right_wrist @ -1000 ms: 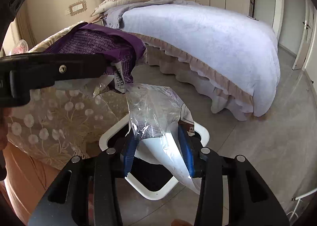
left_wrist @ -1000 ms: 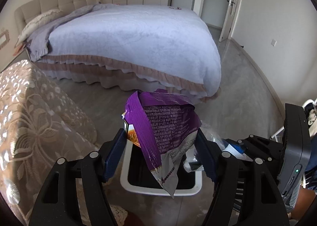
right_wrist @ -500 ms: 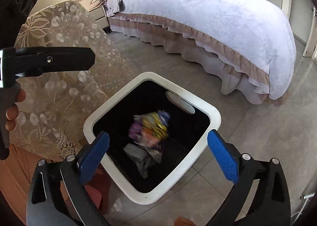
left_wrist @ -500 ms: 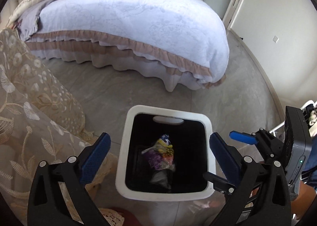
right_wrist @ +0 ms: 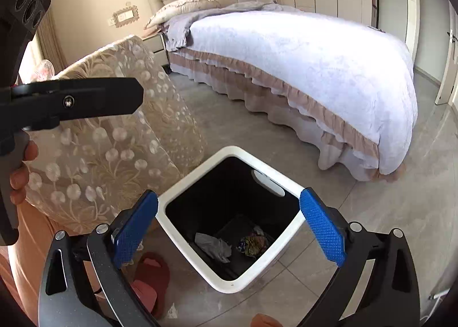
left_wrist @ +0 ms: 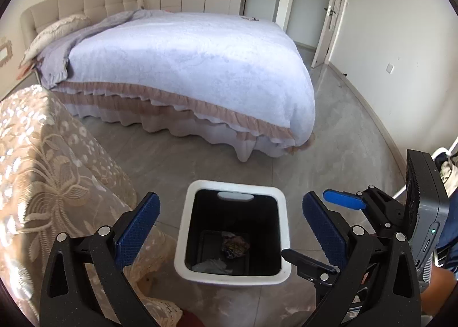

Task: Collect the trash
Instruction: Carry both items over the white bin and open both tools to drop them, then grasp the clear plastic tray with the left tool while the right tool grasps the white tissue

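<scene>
Both wrist views: left gripper (left_wrist: 230,221) and right gripper (right_wrist: 229,221) spread empty above bin (left_wrist: 282,229).

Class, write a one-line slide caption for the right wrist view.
Open right tool hovers over a white bin holding a crumpled snack wrapper and clear plastic bag.

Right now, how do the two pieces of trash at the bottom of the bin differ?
The crumpled grey wrapper is pale and plain; the colourful wrapper is dark with yellow and purple print. The grey one lies spread out toward the bin's left; the colourful one is balled up toward its right. Both rest on the floor of the white bin.
</scene>
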